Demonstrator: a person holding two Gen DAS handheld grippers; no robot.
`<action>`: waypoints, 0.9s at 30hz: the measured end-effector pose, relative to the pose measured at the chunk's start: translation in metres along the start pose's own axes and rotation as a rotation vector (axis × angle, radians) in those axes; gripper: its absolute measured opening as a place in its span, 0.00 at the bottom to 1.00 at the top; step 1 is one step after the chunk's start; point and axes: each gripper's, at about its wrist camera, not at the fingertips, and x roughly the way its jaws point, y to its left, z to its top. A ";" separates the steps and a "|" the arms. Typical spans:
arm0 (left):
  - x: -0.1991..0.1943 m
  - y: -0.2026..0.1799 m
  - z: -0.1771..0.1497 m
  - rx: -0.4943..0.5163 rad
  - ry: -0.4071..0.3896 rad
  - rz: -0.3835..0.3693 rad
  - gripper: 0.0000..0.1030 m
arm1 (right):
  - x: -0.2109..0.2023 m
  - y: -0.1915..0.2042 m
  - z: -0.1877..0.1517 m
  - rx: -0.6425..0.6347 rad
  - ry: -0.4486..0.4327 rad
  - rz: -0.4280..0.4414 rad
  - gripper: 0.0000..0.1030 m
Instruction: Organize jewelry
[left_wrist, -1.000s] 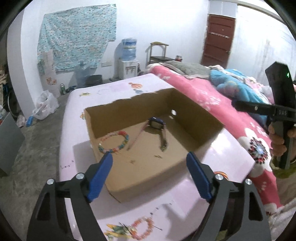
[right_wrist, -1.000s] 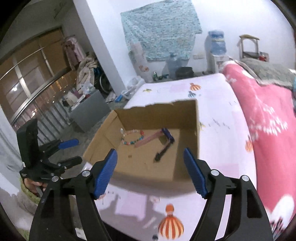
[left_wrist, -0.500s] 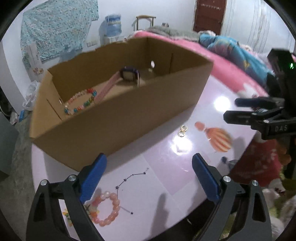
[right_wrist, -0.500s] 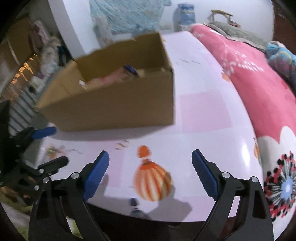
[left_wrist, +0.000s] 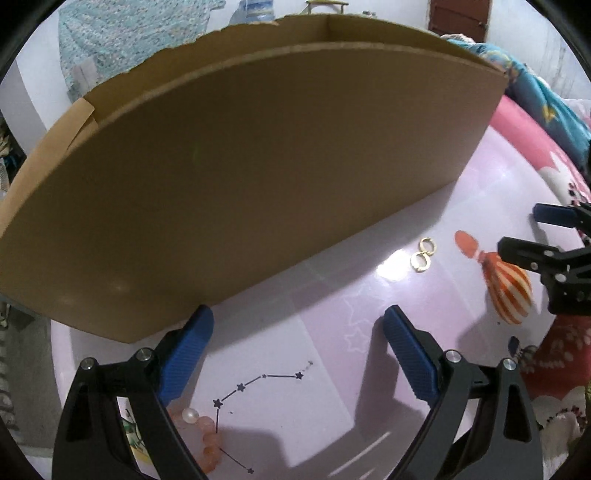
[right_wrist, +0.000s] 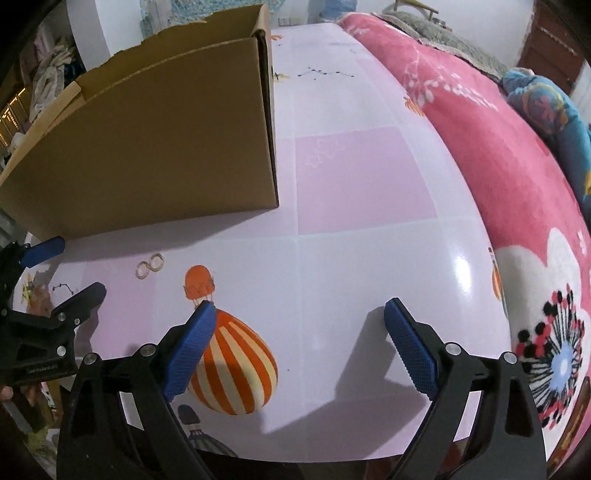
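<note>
One pink bracelet (left_wrist: 207, 439), left view only

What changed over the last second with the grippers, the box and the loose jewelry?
Both grippers dropped from above the cardboard box to the tabletop in front of it: left gripper, right gripper. Both opened wider; neither took anything. Unmoved: the box, gold rings, pink bead bracelet.
</note>
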 end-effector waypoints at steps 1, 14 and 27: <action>0.000 0.000 0.000 -0.006 0.000 0.003 0.92 | 0.000 0.001 0.000 -0.005 0.000 -0.005 0.86; 0.006 0.006 0.001 -0.077 0.012 -0.013 0.95 | 0.007 0.008 -0.004 -0.052 0.008 -0.043 0.92; 0.001 0.007 -0.004 -0.079 0.004 -0.013 0.95 | 0.009 0.005 -0.003 -0.029 0.025 -0.032 0.92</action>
